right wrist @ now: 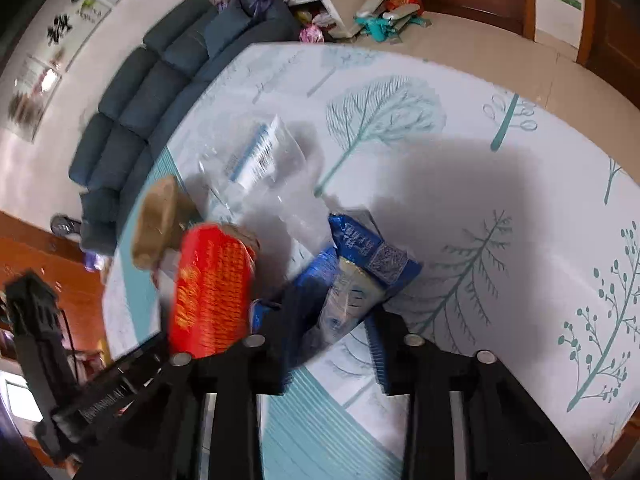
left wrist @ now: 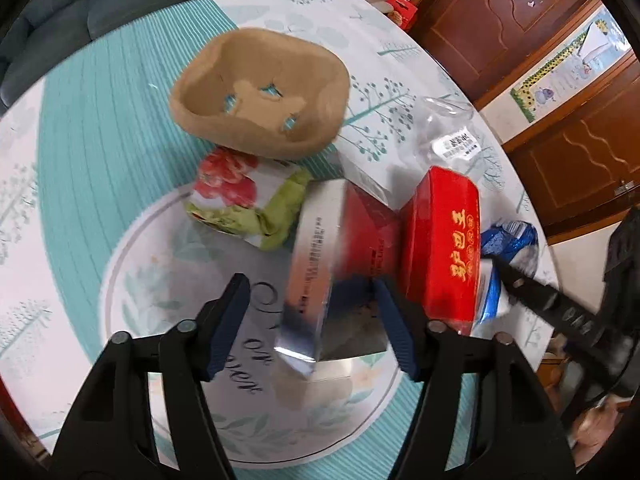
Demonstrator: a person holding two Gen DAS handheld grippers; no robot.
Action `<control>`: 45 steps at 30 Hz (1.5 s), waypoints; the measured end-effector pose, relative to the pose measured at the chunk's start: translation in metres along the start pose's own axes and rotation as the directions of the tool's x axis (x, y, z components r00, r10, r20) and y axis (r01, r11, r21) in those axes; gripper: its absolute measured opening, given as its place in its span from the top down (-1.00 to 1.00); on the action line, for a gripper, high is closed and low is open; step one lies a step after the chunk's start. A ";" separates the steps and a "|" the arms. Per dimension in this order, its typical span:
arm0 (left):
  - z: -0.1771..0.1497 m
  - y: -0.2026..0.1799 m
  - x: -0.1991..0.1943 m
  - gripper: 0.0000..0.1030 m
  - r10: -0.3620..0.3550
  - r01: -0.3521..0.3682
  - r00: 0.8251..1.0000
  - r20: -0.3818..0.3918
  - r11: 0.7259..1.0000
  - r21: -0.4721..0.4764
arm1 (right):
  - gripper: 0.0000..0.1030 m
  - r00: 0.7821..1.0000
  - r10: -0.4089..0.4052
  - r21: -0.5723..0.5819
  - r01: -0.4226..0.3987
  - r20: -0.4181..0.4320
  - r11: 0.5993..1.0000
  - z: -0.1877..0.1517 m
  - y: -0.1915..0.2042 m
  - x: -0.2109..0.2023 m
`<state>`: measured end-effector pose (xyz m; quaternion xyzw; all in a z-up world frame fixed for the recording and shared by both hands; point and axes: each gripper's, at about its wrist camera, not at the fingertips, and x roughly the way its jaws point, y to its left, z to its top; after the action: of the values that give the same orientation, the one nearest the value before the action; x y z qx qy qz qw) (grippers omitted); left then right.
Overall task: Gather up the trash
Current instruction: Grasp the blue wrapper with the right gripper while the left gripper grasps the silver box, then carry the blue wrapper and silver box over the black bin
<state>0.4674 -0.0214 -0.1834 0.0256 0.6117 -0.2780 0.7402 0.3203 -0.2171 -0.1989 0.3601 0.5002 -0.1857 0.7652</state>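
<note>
Both grippers, left gripper [left wrist: 310,318] and right gripper [right wrist: 334,338], point steeply down at table trash.

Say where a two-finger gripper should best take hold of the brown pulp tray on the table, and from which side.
Grip the raised rim of the brown pulp tray at its near edge, coming from above, one finger inside the hollow and one outside. The tray is too wide to span, but its wall looks thin and stands up. It sits tilted, leaning on the flowered packet.

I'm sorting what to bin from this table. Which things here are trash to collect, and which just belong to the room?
Trash to collect:
silver and red carton
red box with gold lettering
blue foil wrapper
brown moulded pulp tray
floral green packet
clear plastic bag

Just lying about:
tree-print tablecloth
grey sofa
brown wooden door
</note>
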 end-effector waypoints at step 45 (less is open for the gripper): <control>-0.249 -0.125 -0.143 0.62 -0.068 0.079 0.997 -0.047 0.949 0.306 | 0.68 0.963 0.246 0.056 -0.241 -0.114 0.969 -0.211 -0.139 -0.183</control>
<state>0.1763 0.0213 -0.0761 0.1228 0.5747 -0.3969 0.7051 0.0181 -0.1692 -0.1356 0.4452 0.4935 -0.0786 0.7431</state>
